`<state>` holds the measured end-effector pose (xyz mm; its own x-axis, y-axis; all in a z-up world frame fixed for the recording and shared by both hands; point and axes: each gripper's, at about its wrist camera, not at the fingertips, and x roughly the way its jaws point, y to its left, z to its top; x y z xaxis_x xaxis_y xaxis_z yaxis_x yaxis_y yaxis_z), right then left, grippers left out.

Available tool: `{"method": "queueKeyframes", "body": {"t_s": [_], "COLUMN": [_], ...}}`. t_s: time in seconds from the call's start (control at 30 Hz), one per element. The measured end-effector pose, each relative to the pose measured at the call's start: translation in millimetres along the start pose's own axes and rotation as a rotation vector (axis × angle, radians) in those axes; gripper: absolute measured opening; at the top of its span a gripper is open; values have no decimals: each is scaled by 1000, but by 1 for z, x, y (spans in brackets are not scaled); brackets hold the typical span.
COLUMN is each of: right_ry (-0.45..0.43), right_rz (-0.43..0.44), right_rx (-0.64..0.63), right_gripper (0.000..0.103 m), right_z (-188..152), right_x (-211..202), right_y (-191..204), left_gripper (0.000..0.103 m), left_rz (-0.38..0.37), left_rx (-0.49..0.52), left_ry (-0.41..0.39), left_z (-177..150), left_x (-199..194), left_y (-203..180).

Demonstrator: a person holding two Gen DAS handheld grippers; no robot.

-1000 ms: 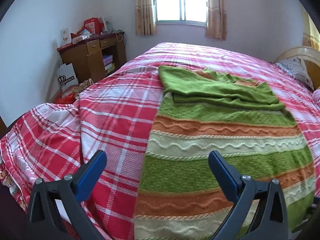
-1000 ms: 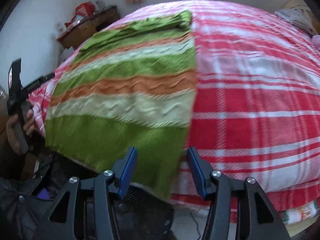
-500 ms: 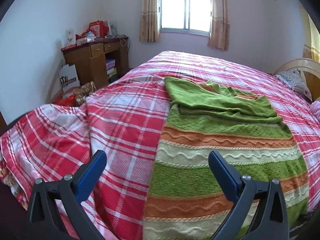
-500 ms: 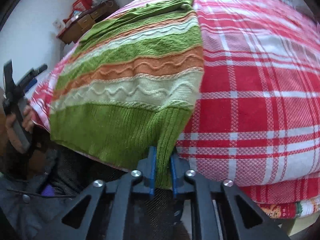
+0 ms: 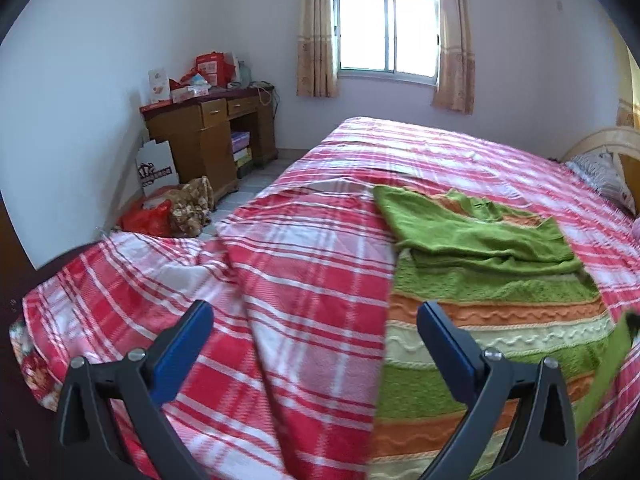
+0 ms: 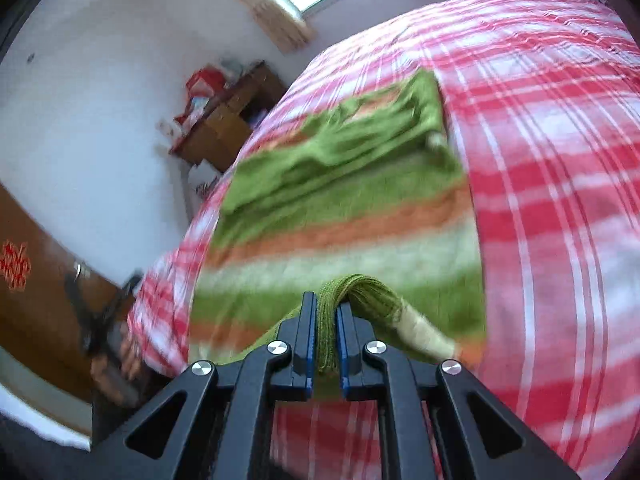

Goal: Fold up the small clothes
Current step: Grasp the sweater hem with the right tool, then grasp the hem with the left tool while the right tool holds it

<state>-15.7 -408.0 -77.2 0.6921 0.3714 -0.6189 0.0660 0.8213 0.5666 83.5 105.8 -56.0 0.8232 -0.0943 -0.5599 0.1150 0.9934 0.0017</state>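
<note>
Right gripper (image 6: 325, 312) clamped on striped sweater (image 5: 492, 320) hem, left gripper (image 5: 316, 336) agape over plaid bedspread (image 5: 304, 264)

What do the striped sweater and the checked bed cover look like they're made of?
The striped sweater looks like a chunky knit, probably wool or acrylic yarn: raised wavy ridges, ribbed hem, matte. The checked bed cover looks like thin woven cotton or a blend: flat printed plaid, soft creases, no sheen. Exact fibres can't be told.

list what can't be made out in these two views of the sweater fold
- Near hem of the green, orange and cream striped knit sweater: left wrist view, cut off by the bottom edge.
- Its knit texture: right wrist view, motion blur.
- Hem's pinched part: right wrist view, hidden inside the shut right hand-held gripper.
</note>
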Motion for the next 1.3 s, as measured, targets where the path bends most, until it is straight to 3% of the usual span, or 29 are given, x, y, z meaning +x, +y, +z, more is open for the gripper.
{"method": "queueKeyframes", "body": {"t_s": [0.17, 0.3, 0.47, 0.6, 0.63, 0.8, 0.93, 1.0, 1.03, 1.2, 1.3], "right_ry": [-55, -36, -48, -47, -47, -45, -51, -54, -55, -58, -58], "right_rz": [-90, -112, -132, -149, -153, -155, -145, -141, -139, -135, -134], "right_rx": [68, 151, 117, 95, 93, 92, 101, 105, 107, 109, 110], "right_gripper": [8, 8, 8, 8, 8, 8, 8, 8, 8, 8, 8], "right_z": [34, 33, 30, 29, 29, 29, 28, 27, 27, 27, 27], "right_x": [31, 55, 54, 56, 56, 59, 58, 58, 58, 58, 58], "right_y": [-28, -49, -45, -43, -42, -42, -44, -45, -46, -46, -47], "left_gripper": [103, 103, 103, 101, 98, 42, 40, 24, 22, 22, 22], "left_rz": [-12, -107, -237, -256, -269, -337, -356, -391, -402, -419, -389], "left_rx": [72, 119, 190, 157, 122, 60, 54, 39, 35, 51, 88], "left_ry": [12, 56, 122, 176, 200, 295, 313, 300, 289, 255, 230], "left_z": [-1, -10, -26, -35, -38, -53, -62, -63, -63, -61, -62], "left_x": [-3, 3, 16, 33, 39, 52, 51, 47, 44, 38, 34], "left_y": [9, 7, -19, -34, -35, -40, -40, -37, -37, -40, -45]}}
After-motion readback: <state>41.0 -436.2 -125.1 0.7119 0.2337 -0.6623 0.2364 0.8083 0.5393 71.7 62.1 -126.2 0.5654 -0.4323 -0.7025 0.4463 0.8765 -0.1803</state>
